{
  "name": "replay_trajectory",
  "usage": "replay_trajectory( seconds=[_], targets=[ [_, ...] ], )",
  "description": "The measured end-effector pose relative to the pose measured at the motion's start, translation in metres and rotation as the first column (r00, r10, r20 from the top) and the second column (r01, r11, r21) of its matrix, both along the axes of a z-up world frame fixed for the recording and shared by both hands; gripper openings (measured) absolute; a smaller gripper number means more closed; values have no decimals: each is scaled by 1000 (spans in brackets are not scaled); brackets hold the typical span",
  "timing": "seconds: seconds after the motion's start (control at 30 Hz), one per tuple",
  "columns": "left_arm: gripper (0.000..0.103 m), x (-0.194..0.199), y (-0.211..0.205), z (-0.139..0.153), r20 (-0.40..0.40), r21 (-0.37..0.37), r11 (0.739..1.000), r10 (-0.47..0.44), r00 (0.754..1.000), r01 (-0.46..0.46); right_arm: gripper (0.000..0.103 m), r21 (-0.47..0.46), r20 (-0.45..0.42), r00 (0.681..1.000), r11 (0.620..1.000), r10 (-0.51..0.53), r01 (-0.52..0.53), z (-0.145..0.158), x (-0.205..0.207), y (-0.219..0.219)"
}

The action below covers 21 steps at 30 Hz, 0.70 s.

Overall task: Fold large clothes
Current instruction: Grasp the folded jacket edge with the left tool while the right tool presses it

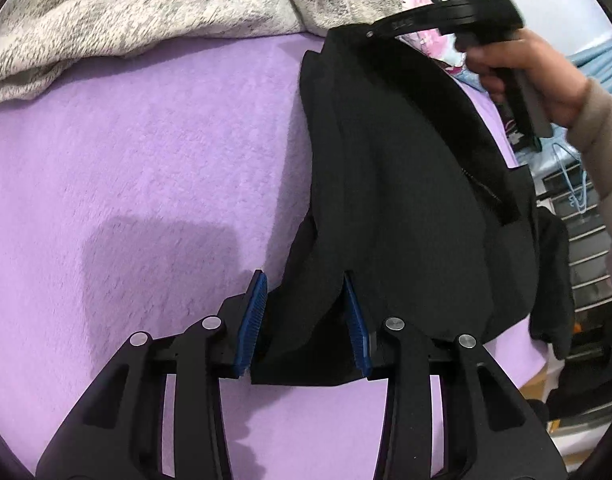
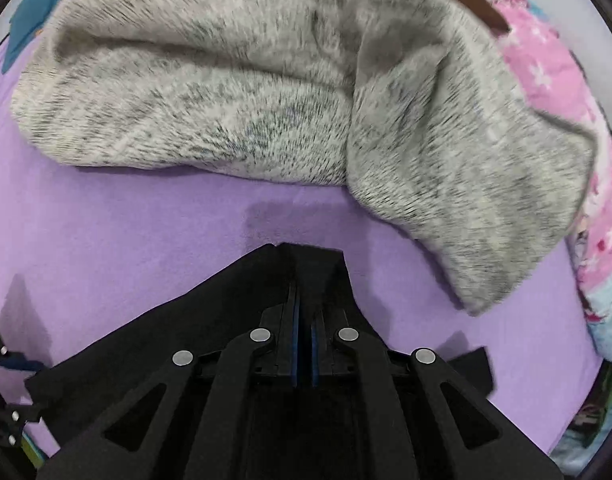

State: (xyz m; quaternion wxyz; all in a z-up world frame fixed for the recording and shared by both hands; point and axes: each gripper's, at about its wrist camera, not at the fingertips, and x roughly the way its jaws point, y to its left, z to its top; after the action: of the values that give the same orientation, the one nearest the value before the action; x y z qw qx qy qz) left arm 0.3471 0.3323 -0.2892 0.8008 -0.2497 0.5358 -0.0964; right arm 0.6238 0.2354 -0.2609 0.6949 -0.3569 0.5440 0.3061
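Observation:
A black garment [image 1: 405, 184] lies stretched along the right side of a purple bed cover [image 1: 146, 152]. My left gripper [image 1: 304, 284] is open, its blue pads [image 1: 252, 320] on either side of the garment's near corner. My right gripper [image 2: 304, 300] is shut on the black garment [image 2: 210, 320] at its far end, over the purple cover [image 2: 106, 240]. In the left wrist view the right gripper [image 1: 385, 30] sits at the garment's far end, held by a hand.
A fluffy grey-white blanket [image 2: 266, 80] is heaped at the back of the bed, also in the left wrist view [image 1: 126, 12]. A pink and blue patterned pillow [image 2: 565, 128] lies at the right. Drawers and a hanger [image 1: 581, 192] stand beyond the bed's right edge.

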Motion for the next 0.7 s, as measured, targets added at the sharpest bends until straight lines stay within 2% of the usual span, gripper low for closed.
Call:
replay_trajectory(
  seconds=[0.1, 0.2, 0.27, 0.3, 0.33, 0.47, 0.57, 0.6, 0.63, 0.7],
  targets=[
    [37, -4, 4, 1, -6, 4, 1000, -4, 1000, 4, 4, -28, -9, 1000, 1000, -3, 2, -19, 0, 1],
    [37, -5, 10, 14, 12, 18, 1000, 12, 1000, -12, 6, -36, 1, 1000, 999, -8, 8, -21, -2, -1],
    [35, -7, 19, 27, 50, 13, 999, 38, 998, -39, 19, -30, 39, 999, 1000, -8, 10, -8, -7, -2],
    [35, -8, 23, 35, 78, 5, 999, 52, 996, -52, 34, -8, 61, 998, 1000, -10, 11, 5, -10, -6],
    [35, -10, 23, 40, 91, -2, 998, 57, 994, -57, 39, 5, 71, 997, 1000, -8, 8, 13, -12, -9],
    [37, -10, 5, 58, 143, -37, 999, 36, 989, -31, 52, 46, 115, 993, 999, -5, -1, 57, -28, -34],
    [48, -7, -22, 71, 179, -42, 999, -20, 984, 27, 66, 52, 134, 991, 999, 7, -14, 82, -43, -67],
    [56, -7, -30, 75, 187, -42, 998, -27, 982, 36, 71, 47, 137, 991, 999, 7, -13, 88, -46, -79],
    [56, -7, -42, 77, 197, -48, 998, -40, 980, 50, 77, 40, 134, 991, 999, 3, -8, 92, -49, -93],
    [57, -5, -62, 81, 208, -61, 994, -80, 975, 95, 81, 33, 130, 991, 999, -8, 4, 98, -57, -121]
  ],
)
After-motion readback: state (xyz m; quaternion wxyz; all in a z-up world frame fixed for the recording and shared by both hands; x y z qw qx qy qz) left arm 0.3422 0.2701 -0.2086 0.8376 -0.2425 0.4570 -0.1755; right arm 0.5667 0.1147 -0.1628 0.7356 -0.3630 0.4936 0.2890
